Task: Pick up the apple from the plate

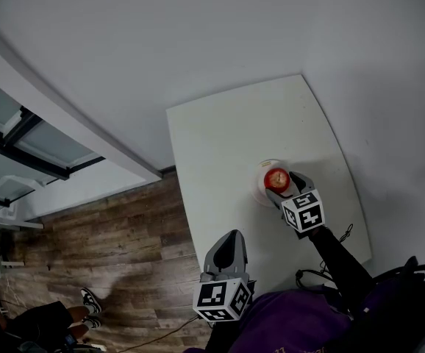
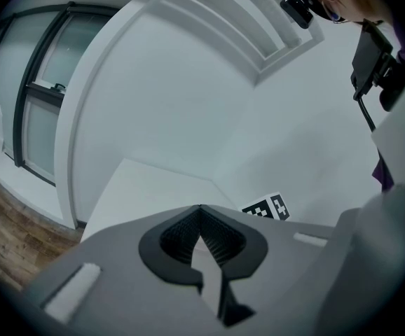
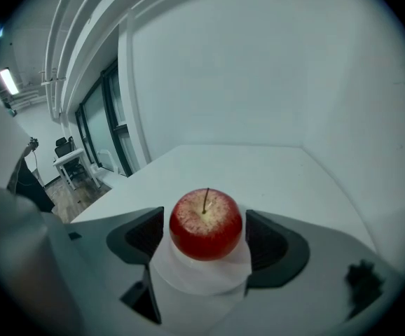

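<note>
A red apple point(image 1: 276, 178) with a short stem stands on a small white plate point(image 1: 265, 165) on the right half of the white table point(image 1: 220, 131). My right gripper point(image 3: 206, 228) is open, one dark ribbed pad point(image 3: 145, 234) on each side of the apple point(image 3: 206, 219), and a narrow gap shows between each pad and the fruit. The plate point(image 3: 199, 278) lies under and between the jaws. My left gripper point(image 1: 229, 237) hovers by the table's near edge, well short of the plate. Its pads point(image 2: 216, 240) meet at the tip with nothing between them.
The table stands against a white wall. Wooden floor point(image 1: 109, 248) and a glazed partition point(image 1: 21, 134) lie to its left, where a person's shoes point(image 1: 90, 300) show. A thin cable point(image 1: 345, 234) hangs at the table's near right edge. A desk and chair point(image 3: 68, 161) stand far off.
</note>
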Demonstrator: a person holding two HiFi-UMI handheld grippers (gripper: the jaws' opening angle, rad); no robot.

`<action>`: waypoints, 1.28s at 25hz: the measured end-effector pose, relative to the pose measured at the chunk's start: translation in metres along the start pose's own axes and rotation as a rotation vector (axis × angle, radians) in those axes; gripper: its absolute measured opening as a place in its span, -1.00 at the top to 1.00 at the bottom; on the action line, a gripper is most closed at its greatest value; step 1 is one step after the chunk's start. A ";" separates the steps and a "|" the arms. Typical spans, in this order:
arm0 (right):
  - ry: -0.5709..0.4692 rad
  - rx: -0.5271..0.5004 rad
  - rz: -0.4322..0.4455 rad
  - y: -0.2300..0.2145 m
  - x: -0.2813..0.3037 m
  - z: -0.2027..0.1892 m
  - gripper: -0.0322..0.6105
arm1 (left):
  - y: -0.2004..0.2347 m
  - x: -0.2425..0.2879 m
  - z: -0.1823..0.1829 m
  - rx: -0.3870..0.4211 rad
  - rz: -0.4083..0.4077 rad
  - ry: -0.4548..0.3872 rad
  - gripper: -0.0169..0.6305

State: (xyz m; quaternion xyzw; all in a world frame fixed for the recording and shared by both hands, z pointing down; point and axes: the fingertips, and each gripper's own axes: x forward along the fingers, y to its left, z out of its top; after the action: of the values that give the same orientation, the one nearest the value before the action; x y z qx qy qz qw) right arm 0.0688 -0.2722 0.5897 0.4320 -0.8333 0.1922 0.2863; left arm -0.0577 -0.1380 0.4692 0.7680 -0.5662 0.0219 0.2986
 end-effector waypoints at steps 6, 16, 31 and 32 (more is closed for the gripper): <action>0.017 0.007 0.000 -0.001 0.009 -0.007 -0.19 | 0.005 0.004 -0.004 -0.005 0.007 0.006 0.92; 0.032 0.034 -0.012 -0.003 0.013 -0.009 -0.19 | 0.007 0.002 -0.003 -0.009 0.010 0.011 0.92; 0.007 -0.006 -0.024 -0.005 0.010 -0.002 -0.19 | 0.007 0.007 -0.005 0.000 0.014 0.010 0.92; 0.002 -0.009 -0.024 -0.005 0.009 -0.002 -0.19 | 0.007 0.008 -0.005 0.000 0.014 0.010 0.92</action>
State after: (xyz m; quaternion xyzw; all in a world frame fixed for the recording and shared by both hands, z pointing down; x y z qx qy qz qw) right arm 0.0697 -0.2792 0.5974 0.4407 -0.8286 0.1854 0.2913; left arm -0.0591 -0.1432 0.4794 0.7639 -0.5699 0.0279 0.3015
